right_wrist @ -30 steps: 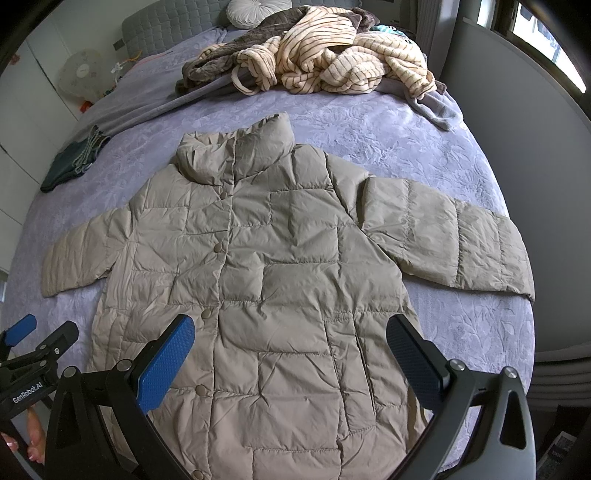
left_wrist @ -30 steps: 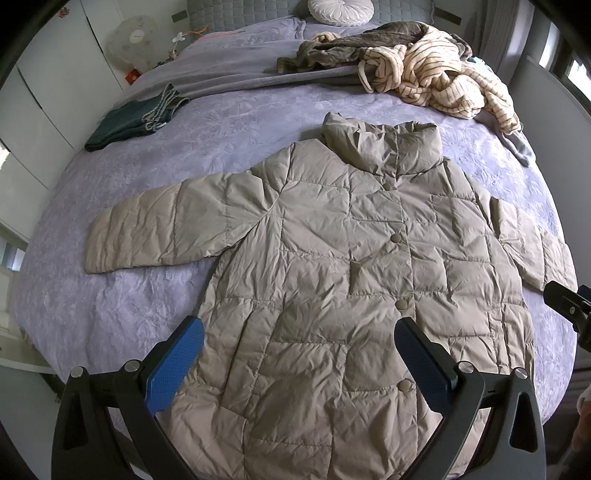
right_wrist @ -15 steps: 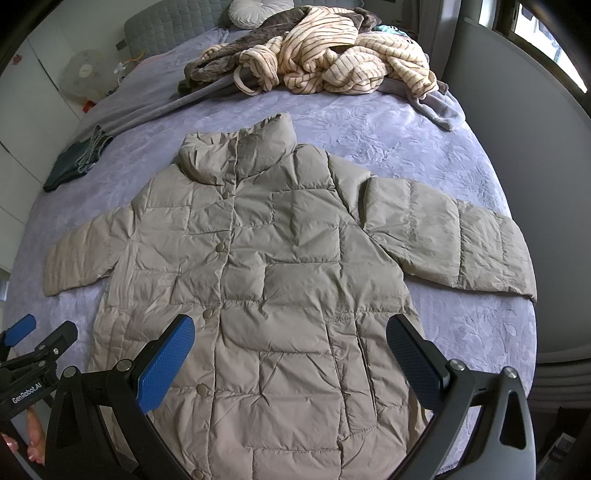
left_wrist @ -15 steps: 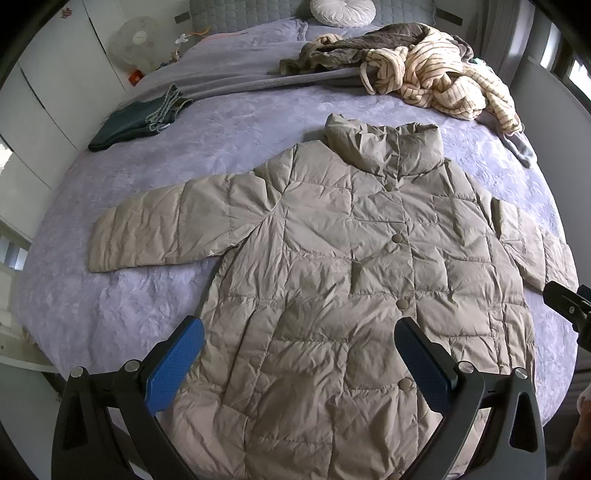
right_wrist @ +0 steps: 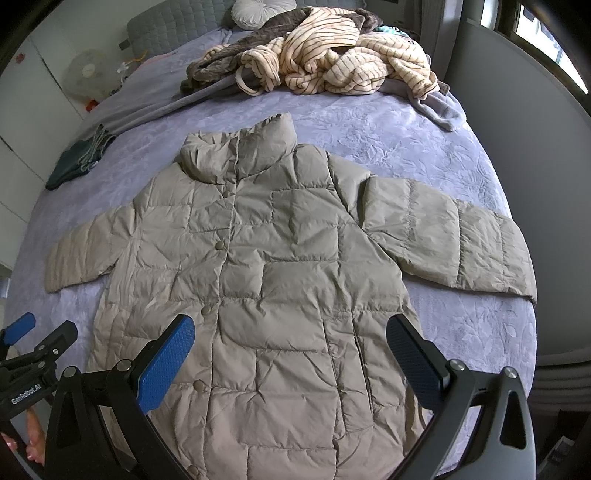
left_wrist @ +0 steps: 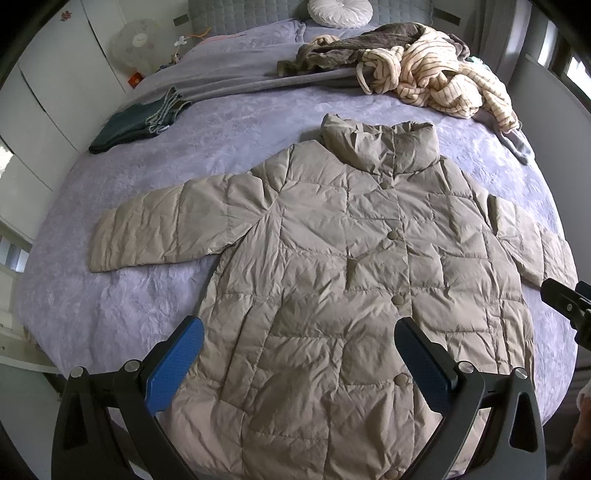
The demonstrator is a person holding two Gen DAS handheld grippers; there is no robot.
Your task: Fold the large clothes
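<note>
A beige quilted puffer coat (left_wrist: 340, 266) lies flat, front up and buttoned, on a lilac bed, collar toward the headboard and both sleeves spread sideways. It also shows in the right wrist view (right_wrist: 280, 266). My left gripper (left_wrist: 297, 350) is open and empty, hovering above the coat's lower left part. My right gripper (right_wrist: 290, 349) is open and empty, hovering above the coat's lower right part. The left gripper shows at the lower left edge of the right wrist view (right_wrist: 26, 350).
The lilac bedspread (left_wrist: 122, 302) covers the bed. A heap of striped and brown clothes (left_wrist: 424, 70) lies by the headboard. A folded dark green garment (left_wrist: 136, 125) sits at the far left. A white round cushion (left_wrist: 340, 13) and a fan (left_wrist: 133, 46) stand behind. A grey wall panel (right_wrist: 524, 122) borders the right side.
Both grippers have stayed open and risen or drawn back slightly; the coat sits a little lower in view. The coat itself has not moved.
</note>
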